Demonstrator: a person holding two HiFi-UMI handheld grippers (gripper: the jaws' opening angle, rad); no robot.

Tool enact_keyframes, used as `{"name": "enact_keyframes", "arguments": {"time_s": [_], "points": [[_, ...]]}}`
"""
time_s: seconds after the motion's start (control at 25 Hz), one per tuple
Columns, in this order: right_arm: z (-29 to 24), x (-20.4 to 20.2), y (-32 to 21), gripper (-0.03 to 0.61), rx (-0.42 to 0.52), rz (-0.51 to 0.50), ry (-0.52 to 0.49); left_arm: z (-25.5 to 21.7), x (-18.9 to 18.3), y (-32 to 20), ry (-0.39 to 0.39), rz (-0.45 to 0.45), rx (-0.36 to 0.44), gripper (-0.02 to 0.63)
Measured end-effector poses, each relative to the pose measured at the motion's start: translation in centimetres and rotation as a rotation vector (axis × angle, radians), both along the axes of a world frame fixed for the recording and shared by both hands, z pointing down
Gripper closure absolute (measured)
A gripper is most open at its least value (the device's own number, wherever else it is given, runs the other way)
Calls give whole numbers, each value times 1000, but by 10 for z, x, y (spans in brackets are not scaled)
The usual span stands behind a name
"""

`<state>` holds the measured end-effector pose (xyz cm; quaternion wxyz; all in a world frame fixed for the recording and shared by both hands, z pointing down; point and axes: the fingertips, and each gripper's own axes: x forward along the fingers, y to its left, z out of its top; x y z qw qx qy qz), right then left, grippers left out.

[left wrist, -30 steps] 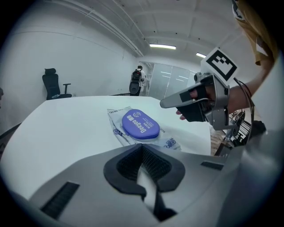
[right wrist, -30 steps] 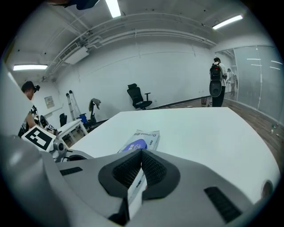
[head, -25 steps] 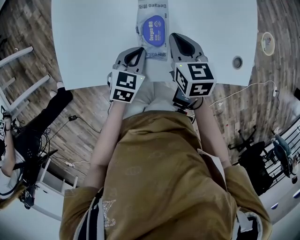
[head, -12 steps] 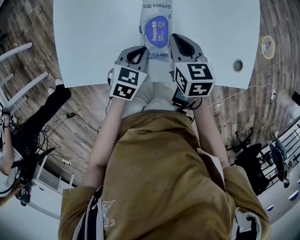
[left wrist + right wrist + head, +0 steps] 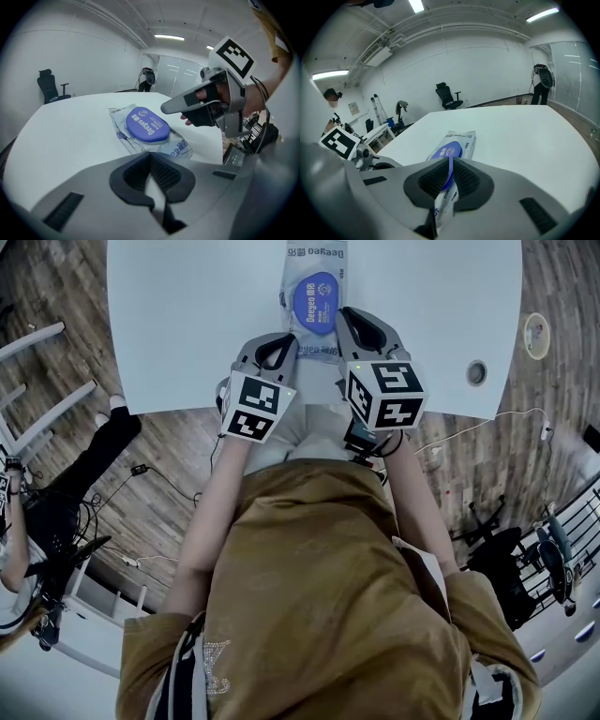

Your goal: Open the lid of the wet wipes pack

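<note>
The wet wipes pack (image 5: 317, 306) lies flat on the white table (image 5: 187, 315), its blue oval lid (image 5: 314, 298) down. In the left gripper view the pack (image 5: 176, 145) and its lid (image 5: 146, 125) lie just ahead and to the right. My left gripper (image 5: 275, 343) hovers at the pack's near left corner, jaws shut with nothing between them (image 5: 151, 161). My right gripper (image 5: 356, 322) is at the pack's near right side, slightly above it, also shut and empty (image 5: 450, 168). The lid (image 5: 446, 151) shows through its narrow slit.
The table's near edge runs under both grippers. A round cable hole (image 5: 476, 371) sits at the table's right. Wooden floor with cables, a white chair frame (image 5: 37, 381) and a seated person (image 5: 28, 521) lie to the left. A black office chair (image 5: 49, 86) stands beyond the table.
Both grippers have edged slightly forward toward the pack's near end. The pack itself has not moved and the lid stays down.
</note>
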<state>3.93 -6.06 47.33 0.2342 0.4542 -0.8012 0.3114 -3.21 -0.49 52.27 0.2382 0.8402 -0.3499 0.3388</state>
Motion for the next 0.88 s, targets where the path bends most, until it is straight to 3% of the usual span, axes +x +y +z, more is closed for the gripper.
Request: {"name": "enact_keyframes", "arguments": {"time_s": [0.24, 0.56, 0.88], "points": [[6, -2, -3, 552, -19, 8, 6, 1, 0, -1, 0, 5, -4, 607], [8, -13, -4, 462, -56, -21, -22, -1, -1, 0, -7, 6, 13, 607], [24, -14, -3, 463, -153, -2, -44, 2, 0, 0, -11, 14, 14, 607]]}}
